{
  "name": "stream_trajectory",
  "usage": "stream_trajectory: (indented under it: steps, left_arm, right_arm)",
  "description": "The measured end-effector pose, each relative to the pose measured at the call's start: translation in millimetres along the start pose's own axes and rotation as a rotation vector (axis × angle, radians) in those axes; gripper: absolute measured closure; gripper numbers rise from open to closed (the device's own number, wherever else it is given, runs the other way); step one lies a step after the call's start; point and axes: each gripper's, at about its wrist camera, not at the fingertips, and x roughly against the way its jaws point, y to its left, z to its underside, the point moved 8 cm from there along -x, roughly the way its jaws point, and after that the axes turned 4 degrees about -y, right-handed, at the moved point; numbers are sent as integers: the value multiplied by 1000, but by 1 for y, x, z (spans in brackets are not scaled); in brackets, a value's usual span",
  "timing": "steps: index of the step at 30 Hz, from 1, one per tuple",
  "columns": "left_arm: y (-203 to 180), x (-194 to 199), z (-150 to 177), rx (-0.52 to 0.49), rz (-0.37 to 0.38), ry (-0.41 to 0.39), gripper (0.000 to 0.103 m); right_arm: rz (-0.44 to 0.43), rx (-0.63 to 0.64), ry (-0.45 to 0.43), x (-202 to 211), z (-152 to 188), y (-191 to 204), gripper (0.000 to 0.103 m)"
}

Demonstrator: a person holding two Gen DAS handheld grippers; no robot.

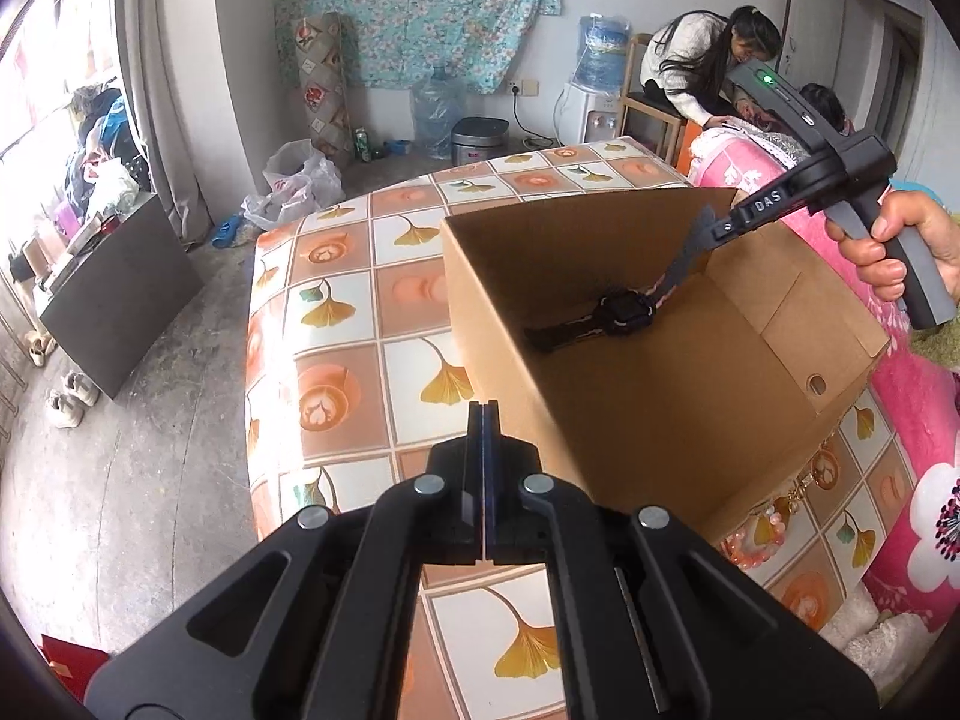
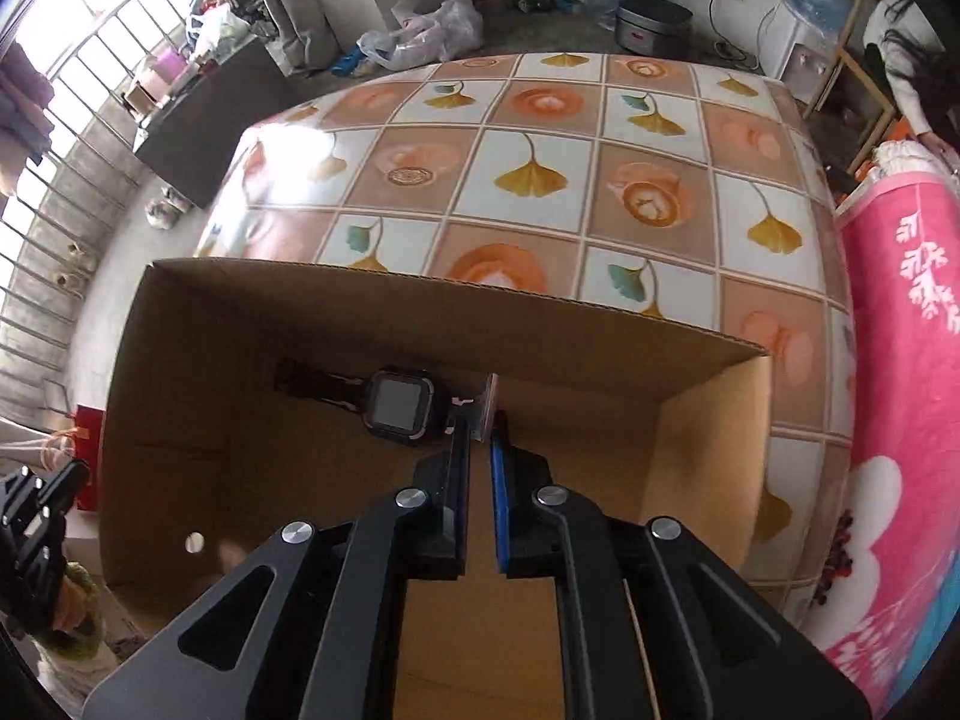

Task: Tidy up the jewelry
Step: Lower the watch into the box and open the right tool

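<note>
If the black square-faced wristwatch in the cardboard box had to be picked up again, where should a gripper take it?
Probably by a strap, from straight above. The black square-faced wristwatch lies flat, face up, on the floor of the open-topped cardboard box, near its far wall. Its straps run out sideways, thin enough for narrow jaws. The right gripper hangs over one strap end, pads slightly apart.

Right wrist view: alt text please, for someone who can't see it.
The right tool, slightly open, points down into an open cardboard box where a black watch lies on the floor; its strap end sits by the fingertips. The box rests on a ginkgo-patterned tablecloth.
</note>
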Motion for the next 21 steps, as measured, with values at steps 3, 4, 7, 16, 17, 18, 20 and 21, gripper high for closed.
stream_trajectory:
  steps: [3, 4, 7, 16, 17, 18, 20, 21]
  left_arm:
    - [2, 3, 4, 7, -5, -18, 97]
    - [2, 5, 6, 14, -3, -30, 93]
    - [3, 11, 11, 48, 12, -55, 81]
    - [1, 26, 36, 188, 91, -111, 52]
    - [0, 28, 39, 201, 101, -117, 51]
    - [1, 30, 44, 209, 105, -122, 50]
    - [3, 32, 52, 226, 111, -130, 46]
    - [4, 32, 58, 232, 112, -130, 45]
  right_arm:
    - [70, 62, -50, 16, -3, -2, 69]
    - [86, 85, -64, 21, -4, -1, 68]
    - [63, 102, -41, 19, -1, 8, 66]
    - [-70, -57, 182, -54, 10, 20, 65]
    - [-83, -73, 187, -59, 10, 22, 65]
    - [-92, -81, 192, -64, 8, 23, 65]
    - [-107, -91, 194, -73, 6, 27, 65]
    - [-114, -91, 196, -76, 6, 30, 65]
